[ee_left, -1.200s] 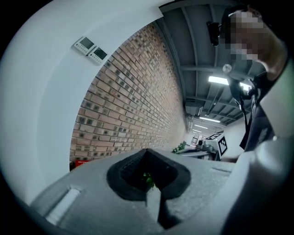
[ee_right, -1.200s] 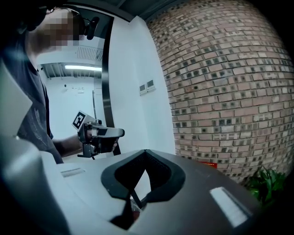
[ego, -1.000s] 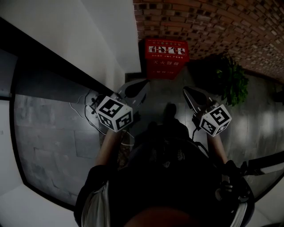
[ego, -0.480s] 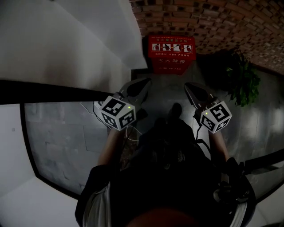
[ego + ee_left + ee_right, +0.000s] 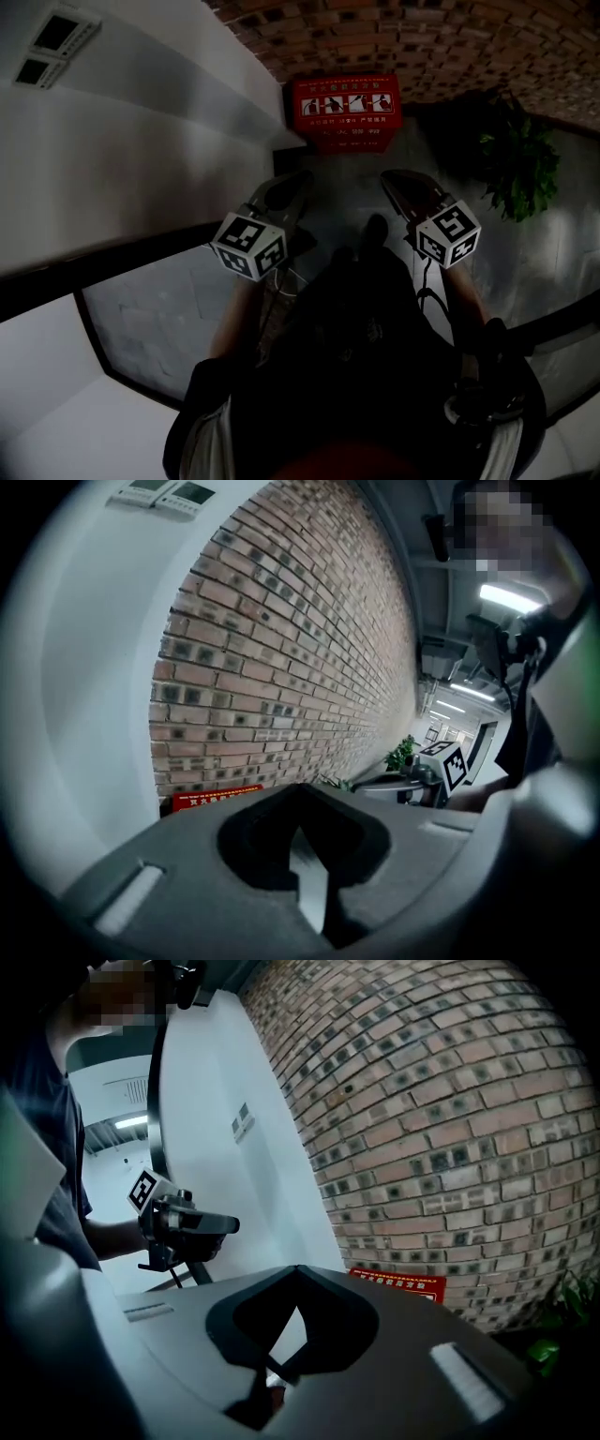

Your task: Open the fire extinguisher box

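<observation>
The red fire extinguisher box [image 5: 343,112] stands on the floor against the brick wall, lid closed, with white pictures and print on top. Its top edge shows low in the left gripper view [image 5: 216,799] and in the right gripper view [image 5: 398,1285]. My left gripper [image 5: 298,180] and right gripper [image 5: 388,178] hang side by side in the air, pointing at the box from well short of it. In both gripper views the jaws meet at a point, left gripper [image 5: 300,787] and right gripper [image 5: 298,1269], with nothing held.
A brick wall [image 5: 450,47] runs behind the box. A white wall [image 5: 150,141] with a dark band is on the left. A green potted plant [image 5: 520,173] stands right of the box. The floor [image 5: 342,202] is dark and glossy.
The box looks larger and higher in the head view, so the view has come closer and tilted. Both grippers keep the same pose, side by side and shut.
</observation>
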A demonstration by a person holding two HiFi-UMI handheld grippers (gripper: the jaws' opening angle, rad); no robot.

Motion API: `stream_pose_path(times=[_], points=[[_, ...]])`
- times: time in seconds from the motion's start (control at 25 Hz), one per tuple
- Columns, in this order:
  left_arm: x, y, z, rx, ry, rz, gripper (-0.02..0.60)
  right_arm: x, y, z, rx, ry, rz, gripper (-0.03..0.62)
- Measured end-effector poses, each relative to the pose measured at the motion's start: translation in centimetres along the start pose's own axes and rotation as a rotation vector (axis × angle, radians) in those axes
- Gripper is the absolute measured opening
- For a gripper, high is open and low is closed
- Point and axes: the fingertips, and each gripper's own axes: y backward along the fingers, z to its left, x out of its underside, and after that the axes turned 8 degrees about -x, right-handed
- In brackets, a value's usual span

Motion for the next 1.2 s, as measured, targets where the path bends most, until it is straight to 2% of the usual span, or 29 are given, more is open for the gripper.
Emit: stream_pose_path(times=[0.32, 0.64, 0.8, 0.96, 1.2], points=[[-2.2, -4.7, -0.1, -0.082, -0.023, -0.004, 0.000, 0.4, -0.7, -5.0, -0.081, 0.016, 0.047, 0.000], [1.0, -7.4, 0.8, -0.093, -0.045, 0.089, 0.002, 2.0, -2.7, -6.5, -0.104, 0.013, 0.117, 0.000], [2.1, -8.9, 2.8, -0.074, -0.045, 0.104, 0.001, 2.2, -4.3, -7.1, -0.069, 0.010, 0.136, 0.000], [3.7, -10.7, 5.5, -0.048, -0.011, 0.114, 0.000, 2.3, -6.7, -7.7, -0.013, -0.040, 0.124, 0.000], [6.2, -15.2, 9.2, -0.049, -0.007, 0.161, 0.000, 6.9, -9.7, -11.9, 0.114, -0.120, 0.147, 0.000]])
